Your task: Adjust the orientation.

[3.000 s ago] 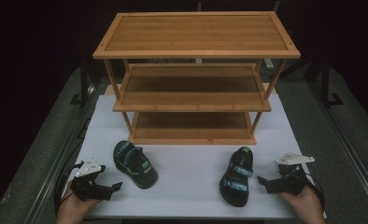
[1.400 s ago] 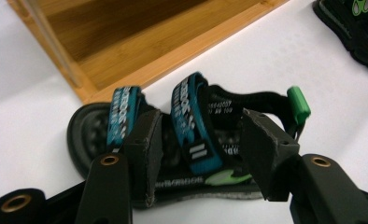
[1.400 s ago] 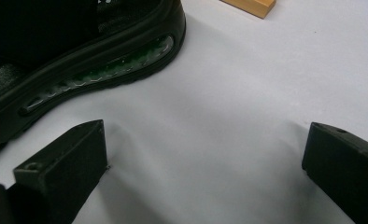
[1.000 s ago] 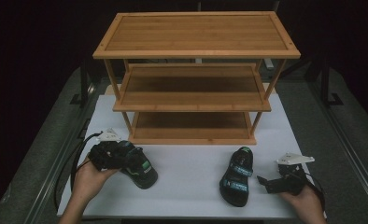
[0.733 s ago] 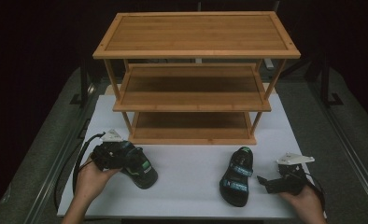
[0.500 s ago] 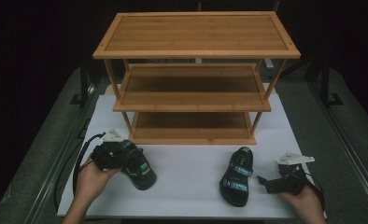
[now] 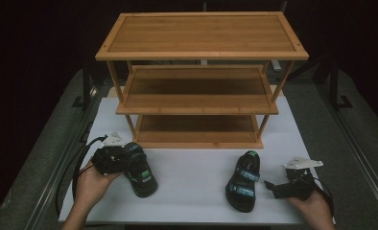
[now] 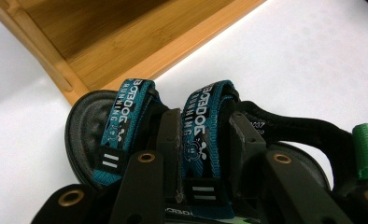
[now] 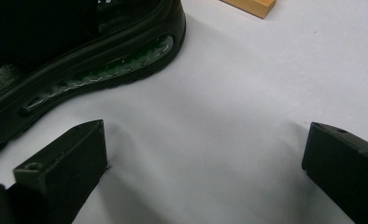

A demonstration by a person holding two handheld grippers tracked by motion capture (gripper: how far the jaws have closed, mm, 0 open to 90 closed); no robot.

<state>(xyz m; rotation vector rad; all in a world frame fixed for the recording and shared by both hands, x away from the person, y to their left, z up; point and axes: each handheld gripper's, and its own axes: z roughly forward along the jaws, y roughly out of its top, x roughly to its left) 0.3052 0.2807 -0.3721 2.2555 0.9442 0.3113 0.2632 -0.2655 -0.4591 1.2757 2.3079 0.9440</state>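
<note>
Sandals (image 7: 140, 168) (image 7: 242, 181) in front of rack (image 7: 196, 103).

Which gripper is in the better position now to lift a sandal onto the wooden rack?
Left. The left gripper has its jaws around a teal strap of the left black sandal, near the three-tier bamboo rack. The right gripper is open beside the other sandal.

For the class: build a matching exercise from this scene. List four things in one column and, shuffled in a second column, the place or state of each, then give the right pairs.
Things:
1. left tool
2. right tool
3. wooden rack
4. right sandal

States:
A. lies untouched on the white mat
B. jaws astride a teal strap of the left sandal
C. open, holding nothing
D. three bare shelves

Pairs: 1-B, 2-C, 3-D, 4-A
</note>
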